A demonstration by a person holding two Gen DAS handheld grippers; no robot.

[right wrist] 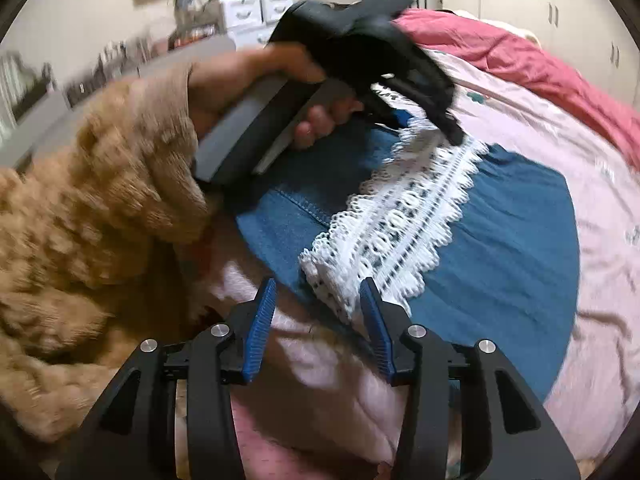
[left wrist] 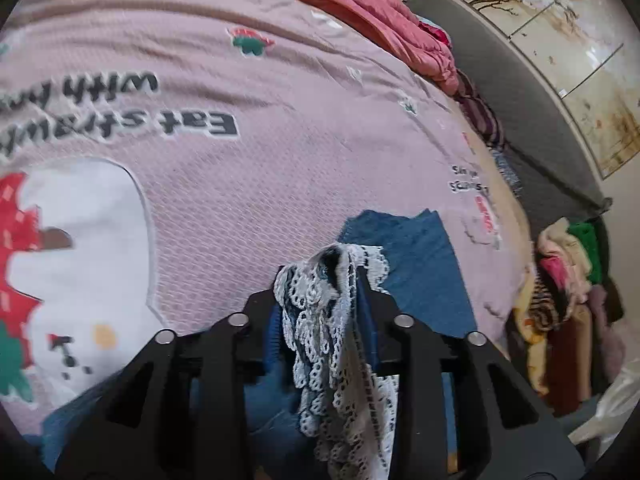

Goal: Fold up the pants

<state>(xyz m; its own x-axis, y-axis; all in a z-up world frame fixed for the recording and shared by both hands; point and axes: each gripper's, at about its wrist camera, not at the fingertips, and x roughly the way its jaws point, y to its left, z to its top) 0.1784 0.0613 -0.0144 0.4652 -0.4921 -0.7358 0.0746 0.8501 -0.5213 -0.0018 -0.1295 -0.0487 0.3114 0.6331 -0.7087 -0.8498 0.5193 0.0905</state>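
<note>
The blue denim pants [right wrist: 500, 248] with a white lace hem [right wrist: 400, 224] lie on the pink bedspread [right wrist: 600, 280]. My left gripper [left wrist: 320, 280] is shut on the lace hem [left wrist: 328, 320] and lifts it; blue denim [left wrist: 424, 272] shows beyond it. In the right wrist view the left gripper [right wrist: 448, 124] pinches the far end of the lace strip. My right gripper [right wrist: 320, 292] is open, its blue pads [right wrist: 262, 320] on either side of the near end of the lace, just above the cloth.
The pink bedspread [left wrist: 240, 184] has printed words and a cartoon. A red quilt [left wrist: 380, 16] lies at the far side. A pile of clothes [left wrist: 568, 300] sits off the bed's right edge. A fuzzy tan sleeve [right wrist: 100, 240] fills the left.
</note>
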